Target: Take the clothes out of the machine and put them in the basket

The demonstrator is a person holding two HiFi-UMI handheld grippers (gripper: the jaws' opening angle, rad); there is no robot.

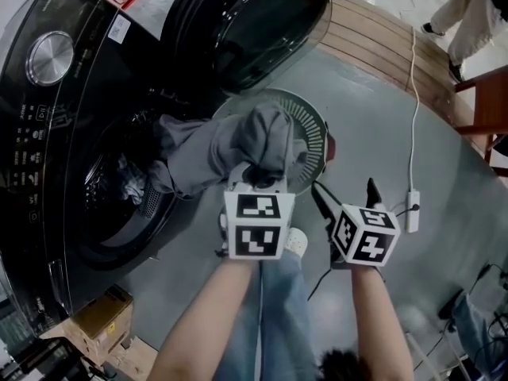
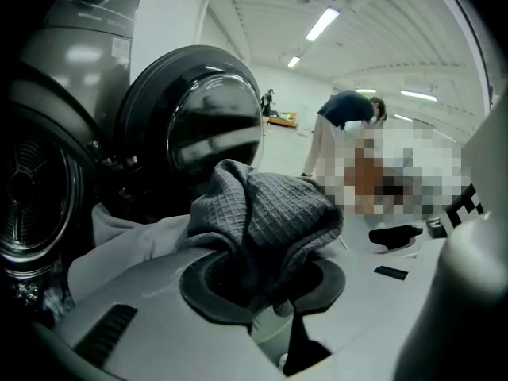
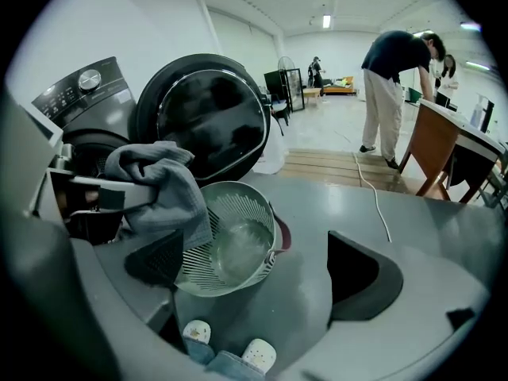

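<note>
Clamping down on a bunched fold of the grey waffle-knit garment [image 2: 270, 213], your left gripper [image 2: 266, 284] had its jaws nearly together, with the cloth pinched between the pads and spilling up over them. Your right gripper [image 1: 347, 195] stood with its jaws wide apart and nothing in them (its own view showed only the floor and the basket through the gap). From the left jaws, the garment's long axis ran back toward the picture's left in the head view, from the held fold to a tail draped at the mouth of the drum [image 1: 119, 189], so the piece looked not yet fully free of the washing machine [image 1: 48, 133]. The relation that mattered lay the other way: the pale green slotted basket [image 1: 315, 137] sat on the floor just beyond and below the held bunch, a little to its right, and in the right gripper view the cloth hung over the basket's left rim. Your left gripper was the nearer one to the basket, so I judge that the coming move was yours on that side: carry the tail clear, then let go over the bowl. Counted: one garment in the grip, at least one more pale piece [image 1: 131, 185] in the drum, one basket that looked empty, one machine with its door [image 1: 254, 22] swung open, two grippers.
</note>
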